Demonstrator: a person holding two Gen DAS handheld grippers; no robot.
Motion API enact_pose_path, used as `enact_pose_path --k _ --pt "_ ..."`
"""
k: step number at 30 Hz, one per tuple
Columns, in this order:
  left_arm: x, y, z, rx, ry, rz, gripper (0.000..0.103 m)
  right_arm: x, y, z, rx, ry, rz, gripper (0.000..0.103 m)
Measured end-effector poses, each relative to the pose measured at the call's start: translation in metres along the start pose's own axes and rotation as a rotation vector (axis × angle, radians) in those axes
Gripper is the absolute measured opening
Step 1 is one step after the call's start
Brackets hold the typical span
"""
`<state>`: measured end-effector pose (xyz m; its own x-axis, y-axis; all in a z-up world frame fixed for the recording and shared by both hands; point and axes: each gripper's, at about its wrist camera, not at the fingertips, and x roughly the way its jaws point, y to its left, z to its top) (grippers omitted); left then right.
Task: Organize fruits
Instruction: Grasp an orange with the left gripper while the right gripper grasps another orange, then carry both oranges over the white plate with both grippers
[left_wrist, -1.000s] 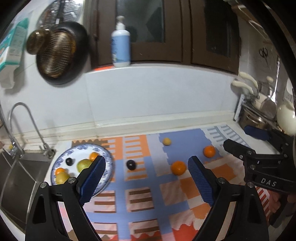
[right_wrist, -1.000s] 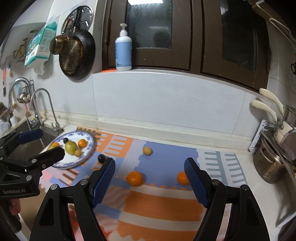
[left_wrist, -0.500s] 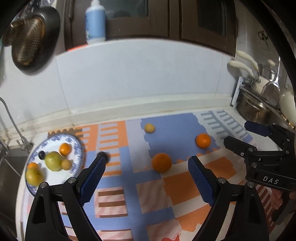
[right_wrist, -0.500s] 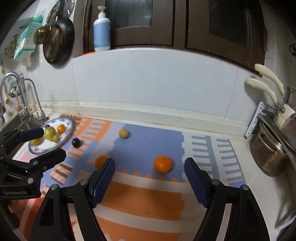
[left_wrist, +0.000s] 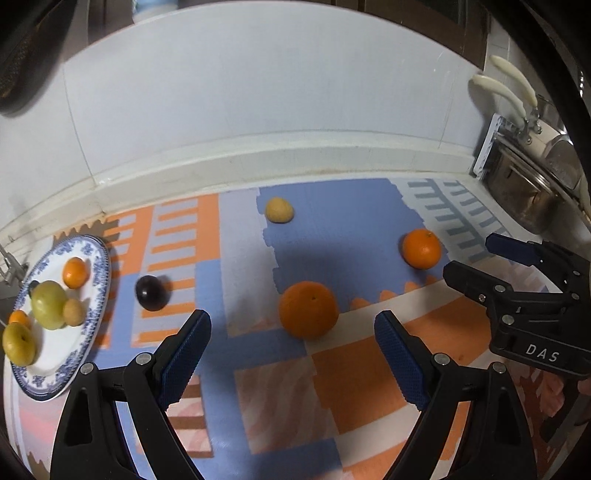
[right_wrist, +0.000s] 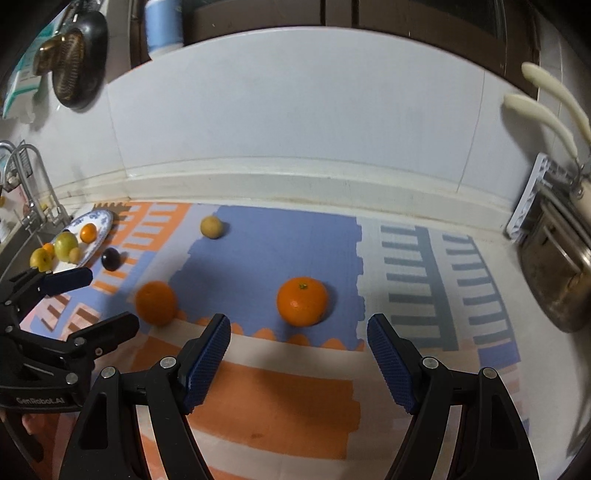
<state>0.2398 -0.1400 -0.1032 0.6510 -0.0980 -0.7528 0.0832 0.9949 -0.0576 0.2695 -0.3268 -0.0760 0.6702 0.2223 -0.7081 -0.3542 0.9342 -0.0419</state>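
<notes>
While both tools hover over the counter, findings follow.
Step in hand: judged, each tool lining up on an orange for transfer to the plate.
Method: lower until the pads straddle the fruit's widest part, close gently; round fruit may roll.
Left gripper: fingers wide apart, empty, touching nothing; near orange just ahead between them.
Right gripper: fingers wide apart, empty; far orange just ahead.
Loose fruit: plum beside the plate, small yellow fruit towards the wall.
</notes>
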Motion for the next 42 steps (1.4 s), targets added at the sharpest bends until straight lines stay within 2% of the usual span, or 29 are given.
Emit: enact_pose_path --k 4,8,21,25,31,42 --pt "0.012 0.000 0.004 -0.018 0.024 -0.007 0.087 0.016 -0.003 0.002 0.001 0.024 -0.003 0.076" --pt "0.023 0.000 0.006 -0.025 0.053 -0.011 0.081 0.033 -0.004 0.004 0.001 0.057 -0.001 0.070" --pt "0.039 -0.002 0.008 -0.041 0.104 -0.072 0.042 0.064 -0.006 0.011 0.045 0.114 0.031 0.051" --pt "0.041 -0.001 0.010 -0.043 0.105 -0.078 0.040 0.068 -0.004 0.011 0.039 0.117 0.026 0.043" --pt "0.035 -0.001 0.011 -0.034 0.089 -0.094 0.040 0.058 0.004 0.009 0.021 0.096 0.053 0.043" --pt "-0.001 0.015 0.011 -0.033 0.015 -0.088 0.040 0.021 0.032 0.013 -0.022 0.032 0.116 0.043"
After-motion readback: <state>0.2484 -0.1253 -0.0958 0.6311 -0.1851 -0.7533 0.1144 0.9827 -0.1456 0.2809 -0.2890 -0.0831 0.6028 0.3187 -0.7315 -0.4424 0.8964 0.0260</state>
